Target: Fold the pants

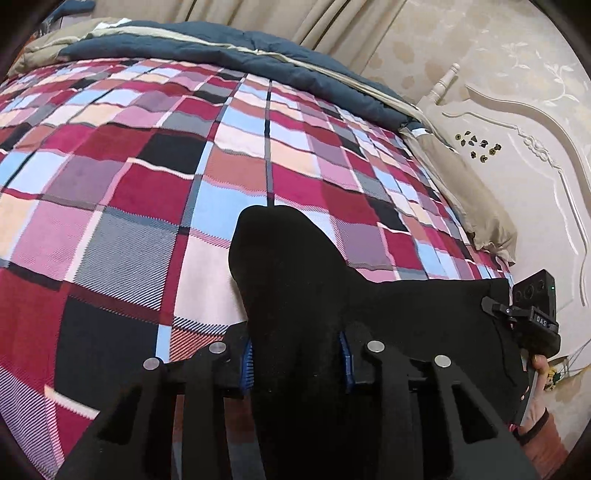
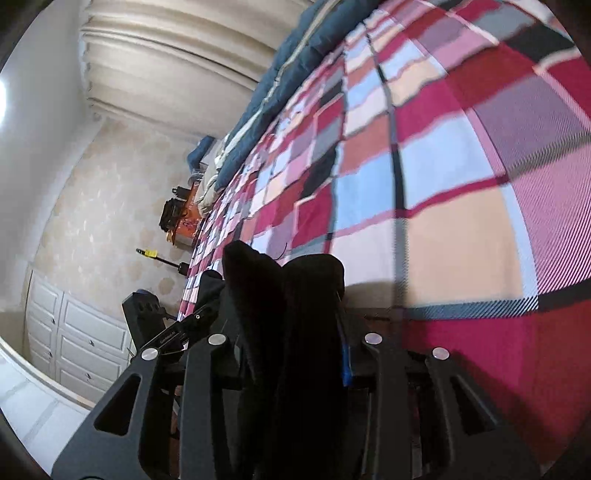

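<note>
Black fabric fills the near centre of both our views: the soft black pants (image 1: 295,280) are bunched up between the fingers of each tool and lifted above the checked bedspread (image 1: 140,155) of red, pink, blue, grey and black squares. In the left wrist view we see our left gripper (image 1: 297,363) clamped on a thick fold of the pants, its blue pads (image 1: 246,363) pressed against the cloth on both sides. From there the cloth stretches to the right, where our right gripper (image 1: 532,317) holds its far edge, with the person's hand (image 1: 539,398) gripping the handle below. In the right wrist view our right gripper (image 2: 291,363) is likewise closed on a doubled bundle of the pants (image 2: 280,295), a blue pad (image 2: 345,363) showing on the right side only, and the left gripper (image 2: 173,332) sits just to the left of that bundle. At the far edge of the bed lies a dark blue quilt (image 1: 229,48), with beige curtains (image 1: 295,22) behind it and a cream carved headboard (image 1: 535,147) at the right.
</note>
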`<control>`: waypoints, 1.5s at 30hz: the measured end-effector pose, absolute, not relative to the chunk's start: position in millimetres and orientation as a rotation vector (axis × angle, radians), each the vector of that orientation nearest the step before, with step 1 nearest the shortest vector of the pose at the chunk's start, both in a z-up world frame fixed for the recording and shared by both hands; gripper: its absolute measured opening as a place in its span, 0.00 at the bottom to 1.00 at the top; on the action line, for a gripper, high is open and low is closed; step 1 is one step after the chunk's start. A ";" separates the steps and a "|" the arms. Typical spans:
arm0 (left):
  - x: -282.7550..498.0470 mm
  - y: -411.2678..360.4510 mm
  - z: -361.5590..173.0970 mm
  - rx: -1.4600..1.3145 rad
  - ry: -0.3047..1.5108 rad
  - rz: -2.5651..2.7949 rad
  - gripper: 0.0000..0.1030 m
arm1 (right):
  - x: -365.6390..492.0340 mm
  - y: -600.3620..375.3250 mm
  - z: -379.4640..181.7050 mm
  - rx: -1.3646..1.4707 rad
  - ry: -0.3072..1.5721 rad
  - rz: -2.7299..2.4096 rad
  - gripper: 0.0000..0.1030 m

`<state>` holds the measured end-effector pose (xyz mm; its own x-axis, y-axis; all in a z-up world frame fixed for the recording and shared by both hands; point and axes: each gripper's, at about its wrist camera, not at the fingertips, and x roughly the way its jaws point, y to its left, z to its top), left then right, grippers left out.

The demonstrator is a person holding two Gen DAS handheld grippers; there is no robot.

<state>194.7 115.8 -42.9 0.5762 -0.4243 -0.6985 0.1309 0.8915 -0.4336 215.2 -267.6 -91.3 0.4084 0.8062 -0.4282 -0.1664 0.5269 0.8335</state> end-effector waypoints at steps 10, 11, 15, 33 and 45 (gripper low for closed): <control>195.4 118.6 -50.7 -0.389 0.899 -0.348 0.38 | 218.9 -270.6 -103.2 0.845 0.952 0.716 0.33; 195.3 118.7 -50.6 -0.390 0.899 -0.348 0.39 | 219.2 -270.2 -103.3 0.846 0.951 0.716 0.33; 195.3 119.0 -51.5 -0.400 0.905 -0.353 0.39 | 216.9 -270.1 -102.6 0.852 0.949 0.716 0.33; 126.2 154.7 -54.9 -0.638 0.904 -0.420 0.69 | 163.3 -295.4 -90.6 0.899 0.968 0.723 0.67; 46.1 150.0 -65.0 -0.856 0.891 -0.470 0.83 | 90.1 -291.4 -88.1 0.889 0.964 0.708 0.78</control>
<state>46.1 150.0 -65.0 0.5624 -0.6735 -0.4797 0.0152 0.5885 -0.8083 90.1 -291.4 -88.1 0.4078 0.8284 -0.3840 -0.1186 0.4651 0.8773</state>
